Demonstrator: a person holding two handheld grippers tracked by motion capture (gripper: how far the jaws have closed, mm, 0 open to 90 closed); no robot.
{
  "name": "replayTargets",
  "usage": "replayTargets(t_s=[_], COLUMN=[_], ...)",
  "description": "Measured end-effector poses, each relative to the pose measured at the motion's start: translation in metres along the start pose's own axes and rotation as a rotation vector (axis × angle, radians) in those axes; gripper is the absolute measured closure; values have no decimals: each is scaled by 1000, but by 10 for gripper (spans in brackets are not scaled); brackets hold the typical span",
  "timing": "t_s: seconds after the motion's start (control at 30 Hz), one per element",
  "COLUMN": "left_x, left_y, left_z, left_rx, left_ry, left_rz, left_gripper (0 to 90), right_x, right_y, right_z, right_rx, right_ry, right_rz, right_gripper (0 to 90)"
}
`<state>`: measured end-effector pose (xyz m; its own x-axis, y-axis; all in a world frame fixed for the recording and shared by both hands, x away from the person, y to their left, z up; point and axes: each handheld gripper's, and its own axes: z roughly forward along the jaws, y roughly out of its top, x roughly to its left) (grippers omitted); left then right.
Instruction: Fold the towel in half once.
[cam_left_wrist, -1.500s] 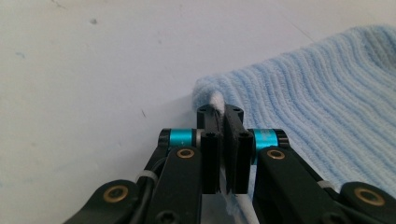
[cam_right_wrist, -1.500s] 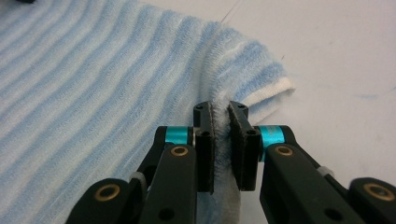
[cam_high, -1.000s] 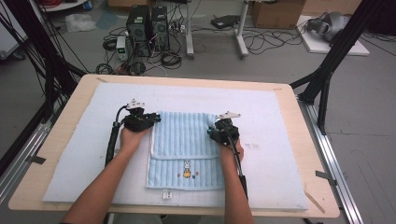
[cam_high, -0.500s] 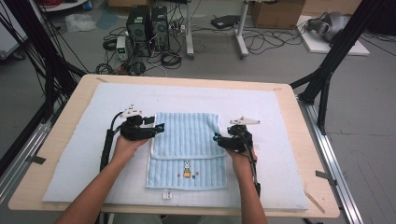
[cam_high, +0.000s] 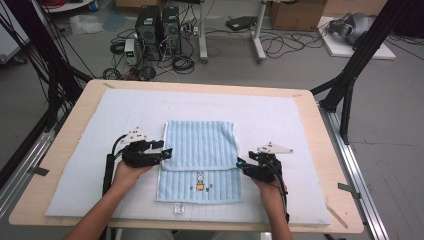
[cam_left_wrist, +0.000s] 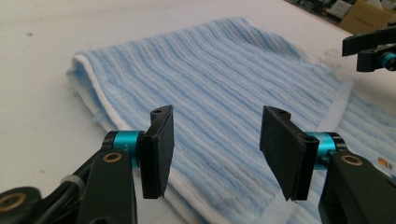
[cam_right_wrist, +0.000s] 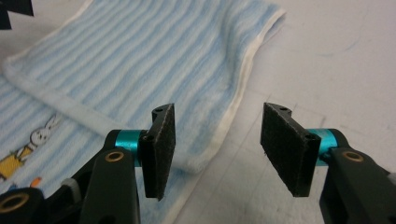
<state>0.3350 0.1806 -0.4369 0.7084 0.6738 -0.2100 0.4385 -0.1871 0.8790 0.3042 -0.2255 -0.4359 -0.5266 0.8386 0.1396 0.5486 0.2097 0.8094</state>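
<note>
On the white padded table mat (cam_high: 90, 150), we noted that both hands had drawn apart to the edges of the light-blue striped terry towel (cam_high: 200, 145) since the earlier frame. The left gripper (cam_high: 167, 151) and right gripper (cam_high: 240, 162) had just been closing slightly, empty and apart. The towel lay centred, its far part folded over, a rabbit motif (cam_high: 200, 181) showing.

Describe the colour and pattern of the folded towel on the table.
The towel is light blue with ribbed stripes and a white edge, clearest in the left gripper view.
</note>
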Motion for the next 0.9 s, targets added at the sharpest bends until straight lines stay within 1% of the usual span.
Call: replayTargets(t_s=[0.03,0.13,0.17,0.23,0.27,0.33,0.4,0.5,0.53,0.57,0.6,0.63,0.67,0.7,0.73,0.8,0.87,0.9], left_x=[-1,-4,-4,-2,-2,-3,-5,-8,-10,-11,-12,-14,-15,-17,-19,-22,-24,-25], left_y=[-2,-6,-7,-11,-14,-19,-18,-18,-18,-19,-20,-19,-19,-19,-19,-20,-20,-20], left_z=[-2,-6,-6,-7,-7,-7,-8,-9,-8,-7,-5,-3,-1,0,0,2,2,1], left_rx=[4,13,16,27,36,58,61,67,78,90,107,125,136,146,158,170,170,165], left_ry=[-3,1,2,11,10,15,11,8,5,4,3,8,11,12,11,28,32,35], left_rz=[9,32,29,3,-8,1,8,33,39,50,62,70,82,103,124,157,175,178], left_gripper=[459,459,455,416,401,406,417,451,461,472,485,496,497,507,537,613,698,739], right_x=[1,6,8,12,13,14,15,14,13,13,12,11,9,6,4,2,0,0], right_y=[0,0,0,1,1,1,2,1,1,1,1,1,2,2,3,3,2,2], right_z=[0,-2,-2,-1,0,1,1,1,1,1,0,-1,-3,-5,-8,-12,-14,-14], right_rx=[8,-1,2,10,15,19,24,30,36,42,50,57,54,44,39,29,26,25], right_ry=[-1,14,14,12,13,17,12,10,5,-10,-47,-73,-81,-79,-79,-75,-70,-64], right_rz=[-9,-13,-25,-46,-49,-57,-71,-69,-75,-84,-94,-93,-77,-64,-57,-50,-48,-46], right_gripper=[444,444,444,445,445,445,445,446,446,446,449,452,456,463,470,472,477,479])
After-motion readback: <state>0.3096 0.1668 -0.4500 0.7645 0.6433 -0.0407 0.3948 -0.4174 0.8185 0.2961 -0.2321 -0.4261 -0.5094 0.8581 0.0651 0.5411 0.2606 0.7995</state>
